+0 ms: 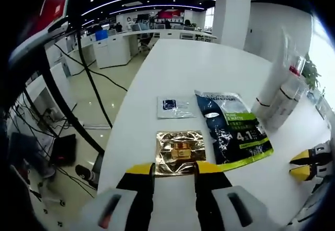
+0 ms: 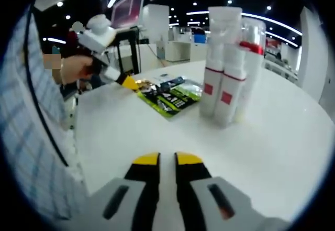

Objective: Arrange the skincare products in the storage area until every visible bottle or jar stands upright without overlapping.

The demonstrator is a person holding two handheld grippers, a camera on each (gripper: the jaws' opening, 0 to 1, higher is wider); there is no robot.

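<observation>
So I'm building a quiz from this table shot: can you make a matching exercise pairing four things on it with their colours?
Things:
1. square sachet
2. large pouch
3. small flat packet
4. tall bottles

Colours:
A. white with red bands
B. shiny gold
C. dark blue and green
D. pale with a dark blue square

Pairs: 1-B, 2-C, 3-D, 4-A

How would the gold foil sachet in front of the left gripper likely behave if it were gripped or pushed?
The gold foil sachet lies flat on the white table, so it probably flexes and droops if gripped by one edge. Its crinkled, shiny foil suggests a slick, light pack that would slide rather than roll when pushed. Lying so flat, it may be hard for the left gripper to get under.
</observation>
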